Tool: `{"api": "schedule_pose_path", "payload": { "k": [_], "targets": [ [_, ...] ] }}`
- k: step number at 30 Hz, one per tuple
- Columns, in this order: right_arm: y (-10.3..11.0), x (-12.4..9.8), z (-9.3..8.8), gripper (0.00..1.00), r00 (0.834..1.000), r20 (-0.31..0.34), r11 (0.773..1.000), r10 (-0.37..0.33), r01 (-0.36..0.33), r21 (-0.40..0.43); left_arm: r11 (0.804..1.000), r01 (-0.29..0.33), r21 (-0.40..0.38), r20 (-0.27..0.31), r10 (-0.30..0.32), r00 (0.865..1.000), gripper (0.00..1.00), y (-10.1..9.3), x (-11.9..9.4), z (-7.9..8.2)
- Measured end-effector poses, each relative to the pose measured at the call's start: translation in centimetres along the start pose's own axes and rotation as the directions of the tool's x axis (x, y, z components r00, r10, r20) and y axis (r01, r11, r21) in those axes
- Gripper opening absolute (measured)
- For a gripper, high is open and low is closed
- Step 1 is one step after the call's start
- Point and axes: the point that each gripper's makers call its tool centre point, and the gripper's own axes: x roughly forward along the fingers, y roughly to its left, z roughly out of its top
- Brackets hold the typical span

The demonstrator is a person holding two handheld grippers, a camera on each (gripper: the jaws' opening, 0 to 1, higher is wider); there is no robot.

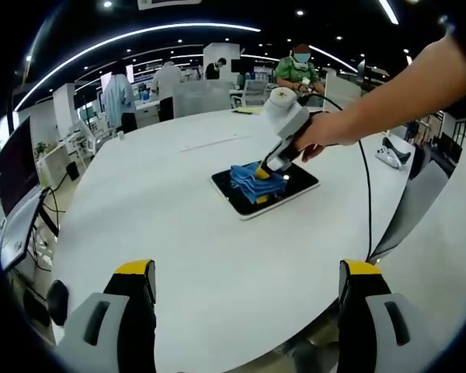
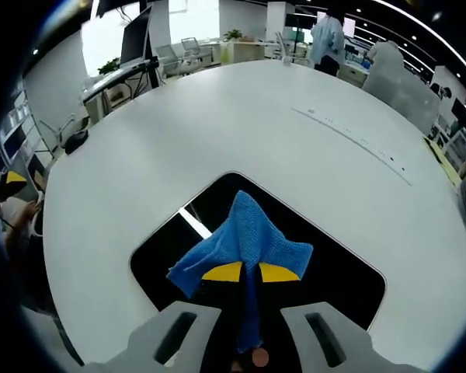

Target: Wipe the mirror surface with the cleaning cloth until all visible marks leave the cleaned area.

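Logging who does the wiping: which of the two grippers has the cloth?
The right gripper, shut on the blue cloth over the mirror; the left gripper is open, holding nothing.

The right gripper [image 2: 250, 273] is squeezed shut on the blue cloth [image 2: 245, 237]. The left gripper [image 1: 248, 284] hangs wide apart, holding nothing.

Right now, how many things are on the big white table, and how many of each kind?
Mirror: 1
Blue cloth: 1, lying on the mirror and pinched by the right gripper
White controller-like gadget near the table edge: 1
Total: 3
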Motion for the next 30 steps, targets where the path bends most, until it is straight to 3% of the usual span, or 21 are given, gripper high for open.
{"api": "schedule_pose_path", "payload": {
  "k": [30],
  "targets": [
    [-1.8,-0.9,-1.8,0.02,1.000,-0.007,0.999,-0.019,0.020,0.028,1.000,0.017,0.018,-0.002,-0.017,1.000,0.99,-0.6,0.4,0.3]
  ]
}}
